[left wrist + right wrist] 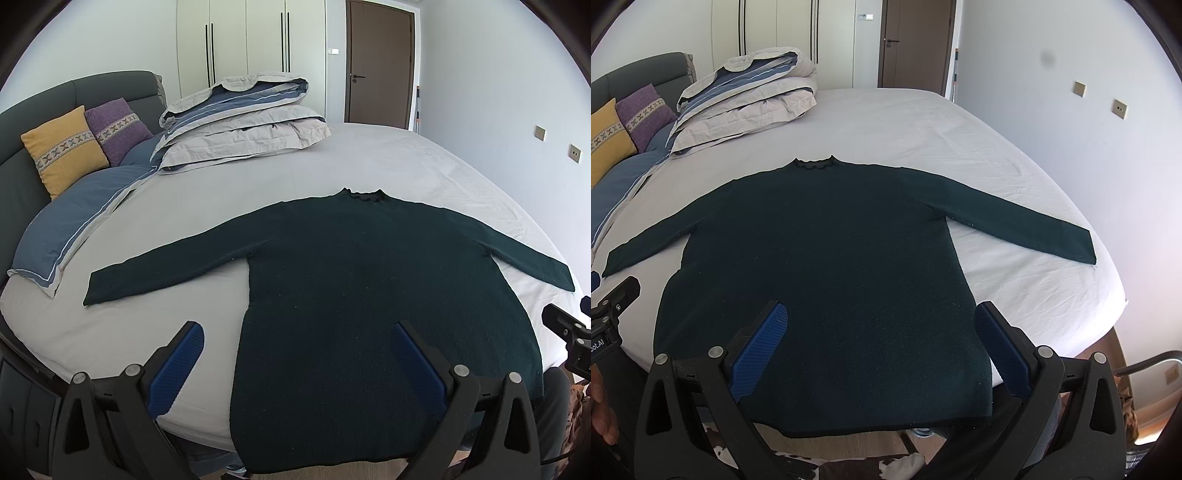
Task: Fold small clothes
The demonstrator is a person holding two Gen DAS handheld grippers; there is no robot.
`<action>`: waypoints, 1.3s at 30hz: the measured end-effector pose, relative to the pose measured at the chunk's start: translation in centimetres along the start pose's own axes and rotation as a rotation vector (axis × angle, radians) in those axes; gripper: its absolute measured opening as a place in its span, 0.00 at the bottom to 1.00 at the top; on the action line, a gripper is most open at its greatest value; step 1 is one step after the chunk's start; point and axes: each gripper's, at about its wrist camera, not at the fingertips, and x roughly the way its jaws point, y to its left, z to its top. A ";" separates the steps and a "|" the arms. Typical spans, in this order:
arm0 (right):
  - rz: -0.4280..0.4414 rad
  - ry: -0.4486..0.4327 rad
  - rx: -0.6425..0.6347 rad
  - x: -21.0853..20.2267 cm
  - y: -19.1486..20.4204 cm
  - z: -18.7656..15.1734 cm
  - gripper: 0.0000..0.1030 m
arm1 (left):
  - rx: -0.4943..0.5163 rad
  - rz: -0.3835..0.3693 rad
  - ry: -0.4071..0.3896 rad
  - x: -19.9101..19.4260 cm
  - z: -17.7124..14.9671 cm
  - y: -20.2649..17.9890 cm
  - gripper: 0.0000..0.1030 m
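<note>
Bed (369, 162), pale sheet: dark green sweater (369, 277) spread flat, sleeves out, hem at near edge; folded grey-blue duvet (243, 122) at far left; blue pillow (74, 221); yellow cushion (62, 151); purple cushion (116, 127).

Both views are bright with soft, even daylight — no hard shadows fall across the pale bed sheet (369, 155). The dark green sweater (827, 266) reads almost black, its knit texture barely resolved. Fisheye distortion bows the bed edges and walls, and black vignetting fills the corners. A dark smudge (1048, 58) marks the right wrist view, whose lower right rim washes out in purple-white glare.
</note>
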 end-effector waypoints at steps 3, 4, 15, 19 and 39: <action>0.000 0.000 -0.001 0.0 0.1 -0.1 1.00 | 0.000 -0.001 0.001 0.0 0.0 0.0 1.00; 0.001 0.001 -0.001 0.0 0.1 -0.1 1.00 | 0.000 0.000 0.000 0.0 0.0 0.0 1.00; 0.002 0.003 -0.001 0.0 0.1 -0.1 1.00 | -0.001 -0.001 0.002 0.0 0.1 -0.1 1.00; 0.002 0.002 -0.001 0.1 0.1 -0.1 1.00 | 0.000 -0.001 0.000 0.0 0.0 -0.2 1.00; 0.002 0.005 -0.001 0.1 0.2 -0.4 1.00 | 0.002 -0.003 0.007 0.4 0.0 -0.7 1.00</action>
